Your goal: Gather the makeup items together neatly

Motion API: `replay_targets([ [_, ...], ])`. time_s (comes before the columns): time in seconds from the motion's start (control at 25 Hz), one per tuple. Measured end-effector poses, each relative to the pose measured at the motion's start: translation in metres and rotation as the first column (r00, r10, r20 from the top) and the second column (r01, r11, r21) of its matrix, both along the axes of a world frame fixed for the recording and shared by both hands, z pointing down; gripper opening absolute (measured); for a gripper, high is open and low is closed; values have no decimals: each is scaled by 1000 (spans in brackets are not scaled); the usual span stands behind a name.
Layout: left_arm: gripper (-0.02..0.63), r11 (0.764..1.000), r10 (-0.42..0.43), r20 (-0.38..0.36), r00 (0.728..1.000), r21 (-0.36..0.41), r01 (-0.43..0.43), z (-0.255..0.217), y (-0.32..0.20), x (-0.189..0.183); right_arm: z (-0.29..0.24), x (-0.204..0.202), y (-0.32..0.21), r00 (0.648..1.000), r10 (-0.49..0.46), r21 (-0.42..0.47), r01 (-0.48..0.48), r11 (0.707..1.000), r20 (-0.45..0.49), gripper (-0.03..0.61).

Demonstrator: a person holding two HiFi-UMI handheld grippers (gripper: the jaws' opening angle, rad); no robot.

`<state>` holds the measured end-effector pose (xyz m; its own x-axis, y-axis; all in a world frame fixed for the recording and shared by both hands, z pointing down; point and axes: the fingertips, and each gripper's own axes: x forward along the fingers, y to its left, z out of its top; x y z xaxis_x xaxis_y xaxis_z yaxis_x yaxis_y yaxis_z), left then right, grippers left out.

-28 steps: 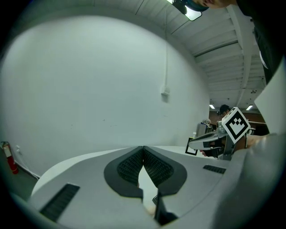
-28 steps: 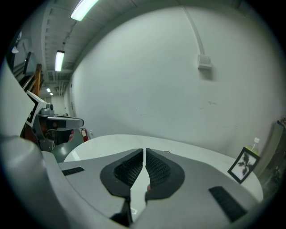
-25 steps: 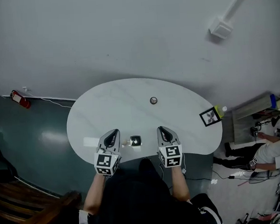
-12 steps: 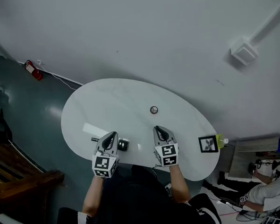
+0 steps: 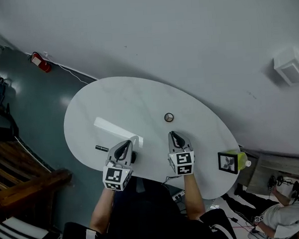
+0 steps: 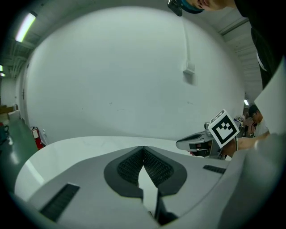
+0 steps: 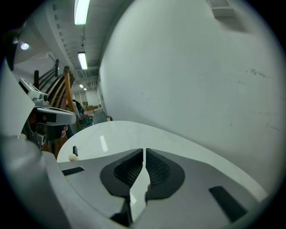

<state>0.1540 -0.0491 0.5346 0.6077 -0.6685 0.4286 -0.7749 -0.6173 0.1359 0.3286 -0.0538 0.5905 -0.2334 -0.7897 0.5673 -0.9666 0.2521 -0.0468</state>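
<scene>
Both claws have shifted along the near edge of the oval white table (image 5: 138, 99). The small dark square makeup item (image 5: 133, 156) that lay midway between them a second ago now sits just beside the left claw (image 5: 124, 144), on the side facing the right claw (image 5: 173, 134).

Each claw's own view shows its ribbed pads brought together at the tips with nothing held between them, and both point out over the tabletop.

The head view alone shows what lies outside the pair. A framed picture (image 5: 227, 162) stands well off the right claw's outer side at the table's end, with a yellow-green bottle (image 5: 241, 159) just behind it. A slim black tube (image 5: 101, 148) lies near the left claw's outer side. A small round lidded pot (image 5: 168, 117) sits just ahead of the right claw's tips.

The right gripper view shows something the head view does not: a little pale ball (image 7: 73, 158) just beside a small black item (image 7: 74, 150), under the left claw. The left gripper view shows none of the makeup, only bare tabletop ahead and the right claw's marker cube (image 6: 223, 128) off to its side.
</scene>
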Motion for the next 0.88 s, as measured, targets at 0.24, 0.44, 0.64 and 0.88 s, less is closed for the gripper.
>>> replay_targets([
  [0.24,17,997,24,39,999,-78,-21,43,-9,17,47,8,-21,999,-29,-54,28,998,-13,43],
  [0.44,17,994,4,46,999,-105,0,56,-14,22,58,17,-44,999,-42,-15,42,999,-15,44],
  [0.64,17,994,-7,48,999,-112,12,51,-16,27,71,16,-61,997,-80,-24,80,997,-13,145],
  [0.88,17,992,-9,55,998,-126,16,54,-14,29,102,21,-79,996,-78,-94,75,993,-35,222],
])
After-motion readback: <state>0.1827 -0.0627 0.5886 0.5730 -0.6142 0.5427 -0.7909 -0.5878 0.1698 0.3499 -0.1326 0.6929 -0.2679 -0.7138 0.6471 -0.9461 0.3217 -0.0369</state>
